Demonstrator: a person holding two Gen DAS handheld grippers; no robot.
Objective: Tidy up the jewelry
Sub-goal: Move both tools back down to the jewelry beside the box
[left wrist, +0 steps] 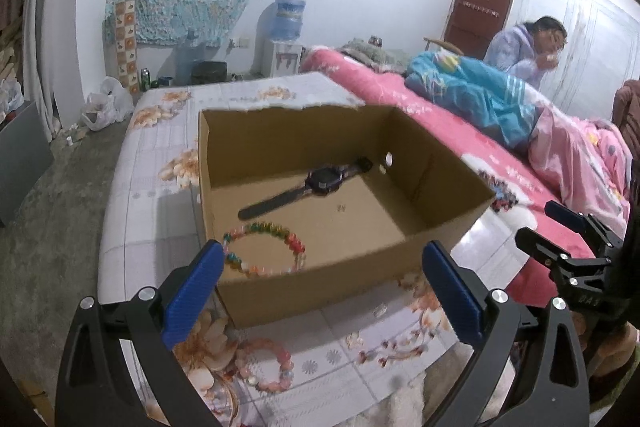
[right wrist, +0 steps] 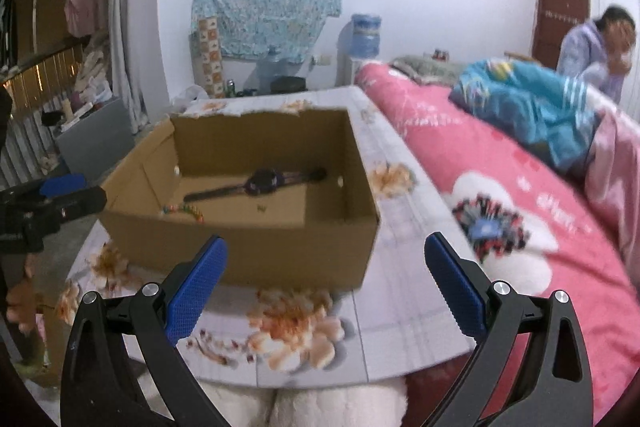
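Both the left gripper (left wrist: 322,283) and the right gripper (right wrist: 326,277) hold their fingers wide apart, gripping nothing. A pink bracelet (left wrist: 265,366) lies on the desk (left wrist: 152,163) just before the cardboard box (left wrist: 320,291). Inside the box lie a colourful bracelet (left wrist: 266,247) and, farther back, a watch (left wrist: 308,189).

Dim indoor light, motion blur, fisheye vignette

I see an open brown cardboard box (left wrist: 344,259) on a floral-clothed table (left wrist: 152,163); inside lie a black wristwatch (left wrist: 308,187) and a multicoloured bead bracelet (left wrist: 266,247); a pink bead bracelet (left wrist: 264,365) lies before it.
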